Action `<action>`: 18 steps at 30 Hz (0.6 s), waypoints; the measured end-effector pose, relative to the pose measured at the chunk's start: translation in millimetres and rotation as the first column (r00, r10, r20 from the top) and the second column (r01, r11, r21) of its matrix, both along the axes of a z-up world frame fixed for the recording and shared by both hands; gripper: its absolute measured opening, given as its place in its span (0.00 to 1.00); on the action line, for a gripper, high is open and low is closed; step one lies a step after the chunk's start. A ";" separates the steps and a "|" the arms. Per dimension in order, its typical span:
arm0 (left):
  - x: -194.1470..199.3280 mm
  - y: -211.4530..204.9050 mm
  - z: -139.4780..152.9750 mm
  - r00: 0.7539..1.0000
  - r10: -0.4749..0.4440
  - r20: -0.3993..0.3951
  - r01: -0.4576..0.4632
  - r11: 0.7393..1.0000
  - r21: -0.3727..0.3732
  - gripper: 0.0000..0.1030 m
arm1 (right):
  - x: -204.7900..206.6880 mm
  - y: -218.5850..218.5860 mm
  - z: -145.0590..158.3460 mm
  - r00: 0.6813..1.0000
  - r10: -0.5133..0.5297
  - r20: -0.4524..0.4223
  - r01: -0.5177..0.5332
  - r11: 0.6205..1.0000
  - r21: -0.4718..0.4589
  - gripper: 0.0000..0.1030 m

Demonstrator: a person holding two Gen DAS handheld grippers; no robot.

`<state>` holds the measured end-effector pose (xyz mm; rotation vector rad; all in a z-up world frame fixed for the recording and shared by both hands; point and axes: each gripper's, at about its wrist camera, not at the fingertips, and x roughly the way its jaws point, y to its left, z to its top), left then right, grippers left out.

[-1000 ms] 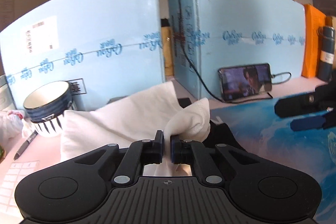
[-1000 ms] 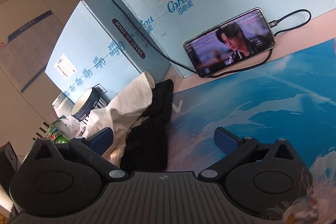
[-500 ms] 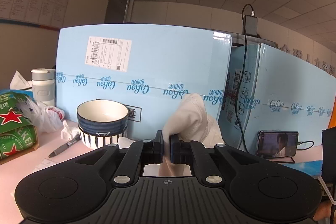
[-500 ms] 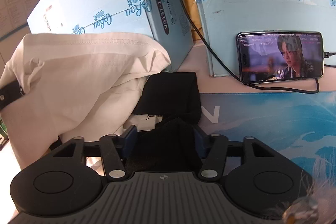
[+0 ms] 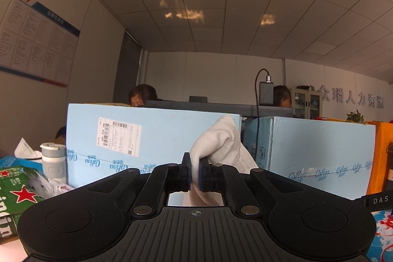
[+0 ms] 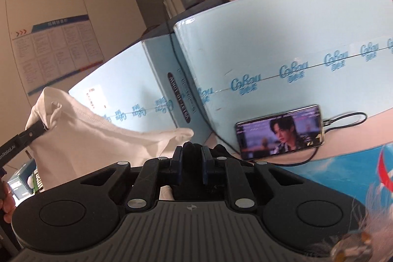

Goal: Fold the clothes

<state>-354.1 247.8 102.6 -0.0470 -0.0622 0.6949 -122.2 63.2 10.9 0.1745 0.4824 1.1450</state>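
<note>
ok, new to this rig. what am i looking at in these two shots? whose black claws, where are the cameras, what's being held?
No robot here: a person carries a hand-held gripper in each hand, and a fisheye camera on each looks forward along its two fingers. The black shape filling the bottom of each picture is that gripper's own body.

Left wrist view: the left hand-held gripper is shut on a fold of a white garment, lifted in front of light-blue cartons.

Right wrist view: the right hand-held gripper is closing on dark cloth between its pads. The white garment hangs at the left, pinched by the other gripper.

On the desk: a phone playing video, propped against a carton, its cable trailing right, and a blue printed mat.
</note>
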 end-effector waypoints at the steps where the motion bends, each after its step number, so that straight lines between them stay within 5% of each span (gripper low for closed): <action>1: 4.9 -5.0 -0.1 1.000 -0.023 0.005 0.023 1.000 -0.003 0.04 | 6.6 -15.0 3.3 1.000 -0.031 0.002 0.031 0.999 0.009 0.13; 8: 51.5 -37.2 -16.0 0.981 -0.193 0.020 0.194 0.976 -0.102 0.04 | 49.5 -135.9 16.6 0.942 -0.334 0.042 0.330 0.941 0.073 0.13; 13: 65.5 -66.6 -49.8 0.950 -0.301 -0.078 0.279 0.936 -0.213 0.03 | 48.3 -218.0 13.1 0.880 -0.467 0.092 0.461 0.884 0.079 0.13; 18: 47.5 -100.8 -83.9 0.918 -0.351 -0.184 0.281 0.904 -0.324 0.03 | 47.2 -291.2 -33.1 0.841 -0.539 -0.045 0.539 0.842 -0.001 0.13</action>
